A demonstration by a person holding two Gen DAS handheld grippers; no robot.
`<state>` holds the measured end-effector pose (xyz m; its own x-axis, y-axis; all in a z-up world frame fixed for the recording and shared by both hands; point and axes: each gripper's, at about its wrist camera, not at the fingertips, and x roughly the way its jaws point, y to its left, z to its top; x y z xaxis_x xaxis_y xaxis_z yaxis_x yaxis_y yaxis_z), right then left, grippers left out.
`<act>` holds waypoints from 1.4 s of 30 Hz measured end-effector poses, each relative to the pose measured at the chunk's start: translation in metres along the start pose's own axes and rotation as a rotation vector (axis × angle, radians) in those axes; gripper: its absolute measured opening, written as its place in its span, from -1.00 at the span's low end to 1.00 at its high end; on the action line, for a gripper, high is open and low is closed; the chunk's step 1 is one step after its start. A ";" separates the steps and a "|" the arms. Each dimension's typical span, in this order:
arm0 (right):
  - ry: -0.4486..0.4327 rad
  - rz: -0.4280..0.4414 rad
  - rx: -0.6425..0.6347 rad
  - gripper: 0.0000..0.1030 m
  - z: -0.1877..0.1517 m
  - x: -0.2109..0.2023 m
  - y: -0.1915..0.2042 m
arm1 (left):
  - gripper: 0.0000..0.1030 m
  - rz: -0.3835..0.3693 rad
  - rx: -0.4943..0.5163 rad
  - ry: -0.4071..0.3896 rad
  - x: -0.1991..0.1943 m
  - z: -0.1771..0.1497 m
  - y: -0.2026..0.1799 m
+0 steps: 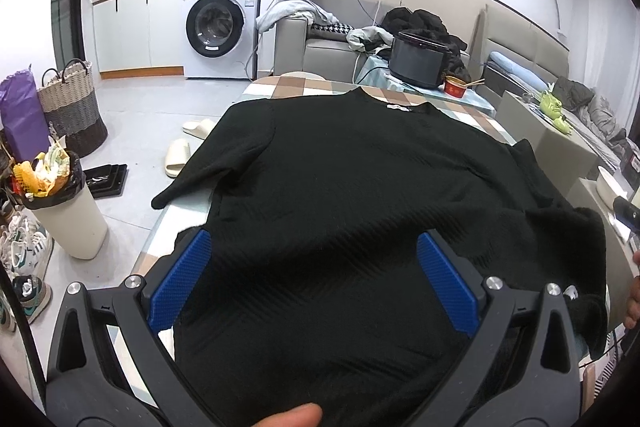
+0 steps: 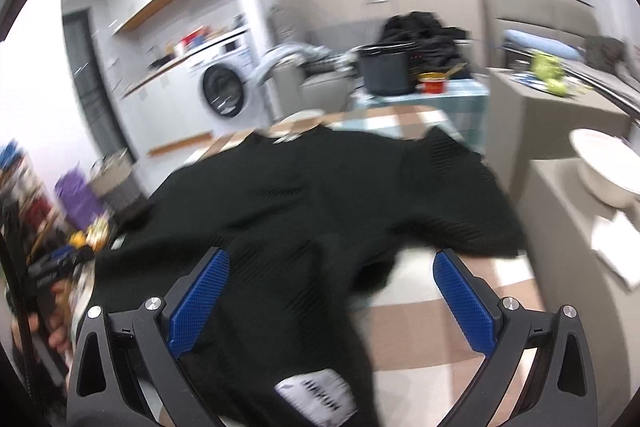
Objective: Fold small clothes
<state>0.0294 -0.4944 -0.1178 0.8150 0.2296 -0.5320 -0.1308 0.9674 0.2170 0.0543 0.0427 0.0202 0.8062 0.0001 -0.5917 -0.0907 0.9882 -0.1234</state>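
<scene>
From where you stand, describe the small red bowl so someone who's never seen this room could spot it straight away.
Start at the checked tablecloth table where the black knit sweater lies, then look past its collar to the dark grey cooking pot. The small red bowl sits just right of that pot. It's the only red thing there, with chopsticks resting across it.

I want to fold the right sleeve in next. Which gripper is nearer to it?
Right. The right gripper hovers open just before the right sleeve; the left gripper sits open over the shirt's hem, across the body.

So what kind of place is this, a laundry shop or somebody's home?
Most likely a small studio flat: a washing machine under a kitchen counter, a grey sofa and a bed share one room.
</scene>
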 end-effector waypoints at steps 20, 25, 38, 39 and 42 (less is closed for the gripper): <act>0.257 -0.100 0.597 0.43 0.005 0.085 -0.162 | 0.62 -0.009 -0.004 0.060 0.064 0.050 0.013; 0.234 -0.137 0.623 0.40 0.013 0.093 -0.169 | 0.62 -0.002 -0.003 0.073 0.077 0.052 0.008; 0.172 -0.261 0.498 -0.80 0.050 0.098 -0.154 | 0.62 0.012 -0.009 0.058 0.084 0.053 0.016; 0.158 -0.254 0.467 -0.80 0.057 0.097 -0.150 | 0.62 0.011 -0.010 0.058 0.085 0.053 0.017; 0.112 -0.188 0.344 -0.80 0.088 0.098 -0.127 | 0.62 0.011 -0.014 0.059 0.088 0.055 0.022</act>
<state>0.1761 -0.6040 -0.1253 0.7378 0.0808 -0.6701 0.2266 0.9056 0.3586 0.1551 0.0724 0.0094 0.7694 0.0018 -0.6388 -0.1078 0.9860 -0.1270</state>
